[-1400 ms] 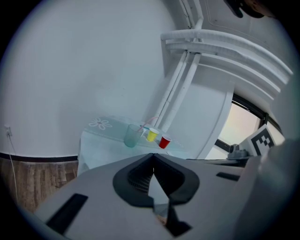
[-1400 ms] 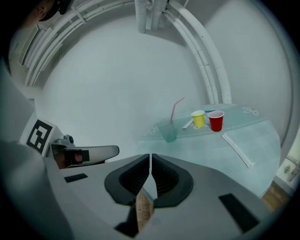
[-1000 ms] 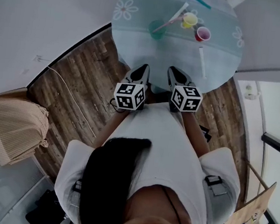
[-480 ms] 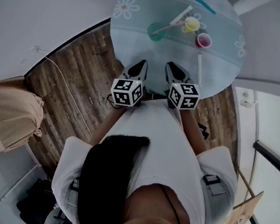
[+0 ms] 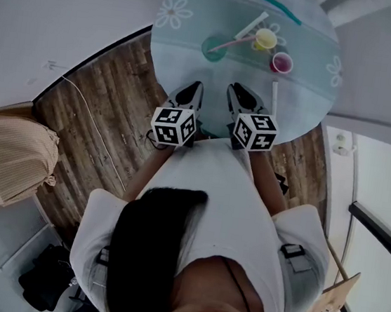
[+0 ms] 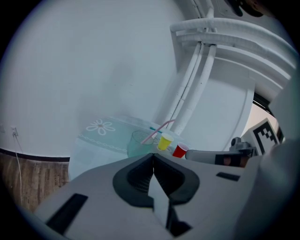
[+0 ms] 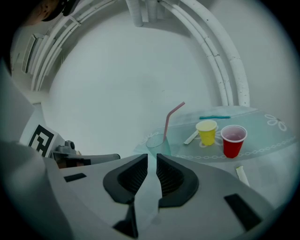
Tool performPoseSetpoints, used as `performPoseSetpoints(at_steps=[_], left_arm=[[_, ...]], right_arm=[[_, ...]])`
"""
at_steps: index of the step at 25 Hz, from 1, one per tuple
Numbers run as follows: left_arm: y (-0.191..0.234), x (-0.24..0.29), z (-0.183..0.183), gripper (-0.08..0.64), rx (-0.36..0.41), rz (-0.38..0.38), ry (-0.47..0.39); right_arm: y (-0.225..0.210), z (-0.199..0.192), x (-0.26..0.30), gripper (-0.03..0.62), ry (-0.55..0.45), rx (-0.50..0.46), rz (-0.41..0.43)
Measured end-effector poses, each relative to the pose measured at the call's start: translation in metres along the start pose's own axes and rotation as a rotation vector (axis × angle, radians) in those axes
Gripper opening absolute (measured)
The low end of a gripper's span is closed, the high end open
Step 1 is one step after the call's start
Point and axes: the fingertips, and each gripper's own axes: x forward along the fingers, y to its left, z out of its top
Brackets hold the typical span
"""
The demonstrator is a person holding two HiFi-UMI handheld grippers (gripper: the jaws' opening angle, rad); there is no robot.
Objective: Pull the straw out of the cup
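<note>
3 cups on table [image 5: 187, 52]: green cup [image 5: 214, 48] holds straw [image 5: 234, 44]; yellow cup [image 5: 266, 38], red cup [image 5: 281, 62] beside. Left gripper [image 5: 195, 88], right gripper [image 5: 233, 91]: jaws together, empty.

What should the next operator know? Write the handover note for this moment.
Left tool: shut, empty, over the near edge of the table.
Right tool: shut, empty, beside it.
Pink straw leans in the green cup. The yellow cup and red cup stand to its right in the head view.
Done: nothing, straw still in the cup.
Left: reach in, grip the straw, pull it out.
</note>
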Motion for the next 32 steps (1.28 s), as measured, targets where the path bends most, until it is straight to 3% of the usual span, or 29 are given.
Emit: performPoseSetpoints(at_steps=[3, 6, 20, 32], left_arm=[[-0.001, 0.003, 0.003, 0.009, -0.001, 0.005, -0.002], [0.001, 0.007, 0.005, 0.009, -0.008, 0.009, -0.001], [0.011, 0.012, 0.002, 0.009, -0.007, -0.005, 0.028], [0.016, 0.030, 0.007, 0.009, -0.008, -0.005, 0.058]], right_arm=[[-0.001, 0.005, 0.003, 0.052, -0.003, -0.007, 0.011], [-0.003, 0.009, 0.011, 0.126, 0.001, 0.014, 0.032], [-0.013, 0.057, 0.045, 0.160, -0.082, 0.020, 0.049], [-0.024, 0.076, 0.076, 0.158, -0.080, 0.032, 0.050]])
